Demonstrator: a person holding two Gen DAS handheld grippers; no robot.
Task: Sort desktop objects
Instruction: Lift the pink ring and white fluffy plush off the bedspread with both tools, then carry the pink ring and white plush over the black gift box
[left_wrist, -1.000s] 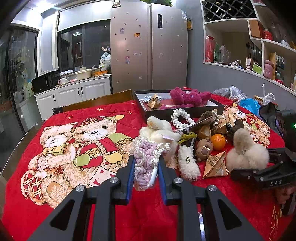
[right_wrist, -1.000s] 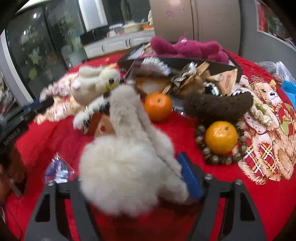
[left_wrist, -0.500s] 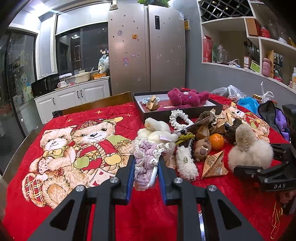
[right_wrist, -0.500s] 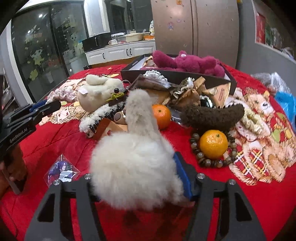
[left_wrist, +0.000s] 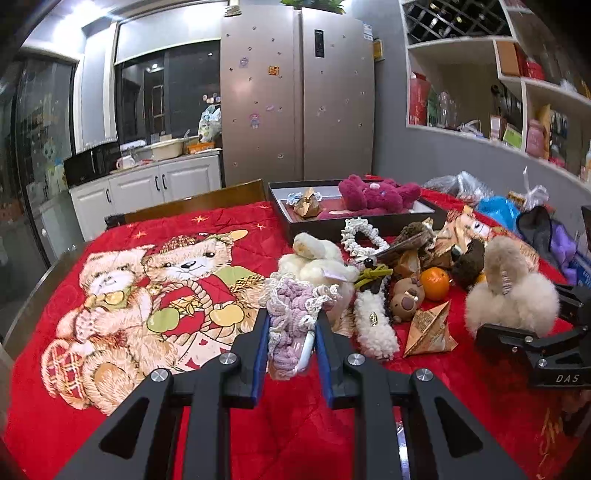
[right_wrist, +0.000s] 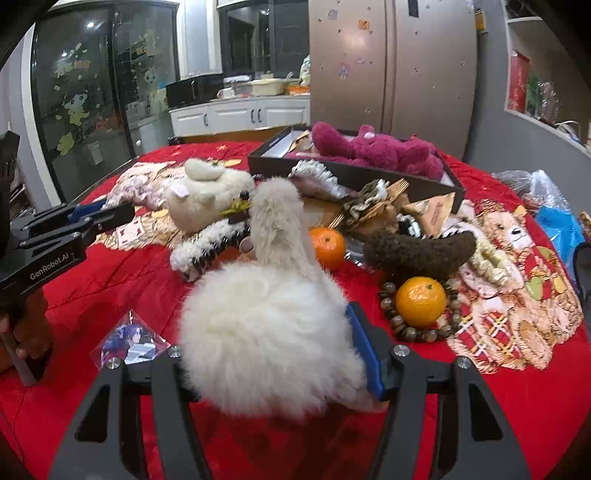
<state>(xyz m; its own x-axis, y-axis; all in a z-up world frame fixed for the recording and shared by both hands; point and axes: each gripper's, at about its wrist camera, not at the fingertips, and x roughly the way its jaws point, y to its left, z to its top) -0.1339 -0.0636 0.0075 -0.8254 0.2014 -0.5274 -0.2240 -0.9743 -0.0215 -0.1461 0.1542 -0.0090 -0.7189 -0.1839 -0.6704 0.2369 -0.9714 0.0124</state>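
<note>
The left claw (left_wrist: 291, 332) pinches a purple scrunchie (left_wrist: 291, 314); the right claw (right_wrist: 273, 354) grips fluffy earmuffs (right_wrist: 269, 332). Ahead, oranges (right_wrist: 421, 301), beads (right_wrist: 391, 317) and plush toys (right_wrist: 207, 197) crowd the worktop (right_wrist: 517, 406) before the box (right_wrist: 354, 173).

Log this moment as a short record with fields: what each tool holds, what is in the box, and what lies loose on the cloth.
left tool: shut on the lilac crochet piece
right tool: shut on the cream fluffy toy
black box: holds the magenta plush and a gold folded paper shape
loose on red cloth: two oranges, bead bracelet ringing the nearer orange, brown fuzzy piece, white plush
card in clear sleeve: flat near the right tool
</note>
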